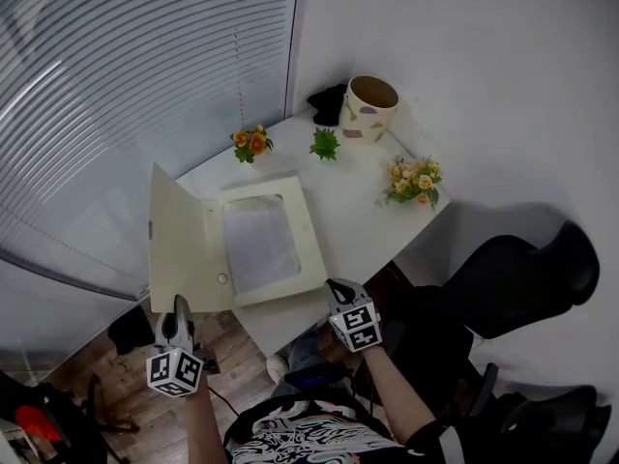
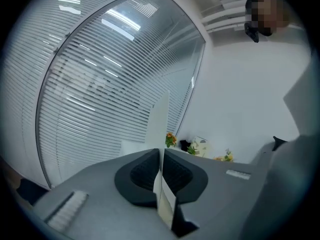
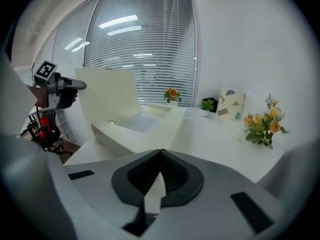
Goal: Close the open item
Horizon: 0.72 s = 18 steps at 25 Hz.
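Plainly the flat cream box point(image 1: 311, 245) is the open item. It lies at the desk's point(image 1: 372, 201) near-left corner, and its cover flap point(image 1: 179, 245) stands up along the left edge, hinged to the box's left side and leaning outward past the desk.

The left hand-held gripper point(image 1: 179, 304) has its jaws pinched tight on the flap's near free edge. In its own view the thin cream sheet runs upright between the pads. That grip looks meant to steer the flap over onto the box, so closing seems barely begun.

The right hand-held gripper point(image 1: 335, 286) hangs at the desk's near edge, just beside the box's near-right corner. Its jaws are together with nothing in them, probably ready to steady the base or press the cover down.

Along the far edge, well apart from the box, stand orange flowers point(image 1: 251, 143), a small green plant point(image 1: 324, 144), a patterned pot point(image 1: 369, 109) and a bouquet point(image 1: 414, 182), clear of the flap's swing.
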### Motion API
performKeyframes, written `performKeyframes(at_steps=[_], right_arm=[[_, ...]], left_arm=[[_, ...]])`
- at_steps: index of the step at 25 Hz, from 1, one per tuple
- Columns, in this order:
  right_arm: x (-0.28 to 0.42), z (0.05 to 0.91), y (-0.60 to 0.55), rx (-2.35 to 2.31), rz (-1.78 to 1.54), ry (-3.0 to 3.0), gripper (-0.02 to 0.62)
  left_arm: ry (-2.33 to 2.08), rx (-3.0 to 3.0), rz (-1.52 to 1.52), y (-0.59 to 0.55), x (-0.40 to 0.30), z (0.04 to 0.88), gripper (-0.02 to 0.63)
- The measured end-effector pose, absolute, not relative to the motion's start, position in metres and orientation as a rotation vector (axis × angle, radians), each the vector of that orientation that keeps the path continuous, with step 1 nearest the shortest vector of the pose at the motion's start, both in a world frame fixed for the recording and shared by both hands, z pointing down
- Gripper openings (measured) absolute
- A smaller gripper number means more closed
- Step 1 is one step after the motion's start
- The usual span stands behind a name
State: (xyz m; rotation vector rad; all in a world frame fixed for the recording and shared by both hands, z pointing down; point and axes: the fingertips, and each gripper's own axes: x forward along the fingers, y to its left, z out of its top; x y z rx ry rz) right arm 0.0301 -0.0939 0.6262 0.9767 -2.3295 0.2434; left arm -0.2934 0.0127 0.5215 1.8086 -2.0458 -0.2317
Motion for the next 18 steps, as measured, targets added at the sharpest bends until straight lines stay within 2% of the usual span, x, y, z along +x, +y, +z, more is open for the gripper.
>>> performKeyframes(at_steps=[18], right_arm=[[0.027, 0.626, -0.095, 0.978, 0.283, -2.338, 0.000]], left_arm=[[-1.955, 2.023, -0.108, -0.022, -0.243, 0.498, 0.012]])
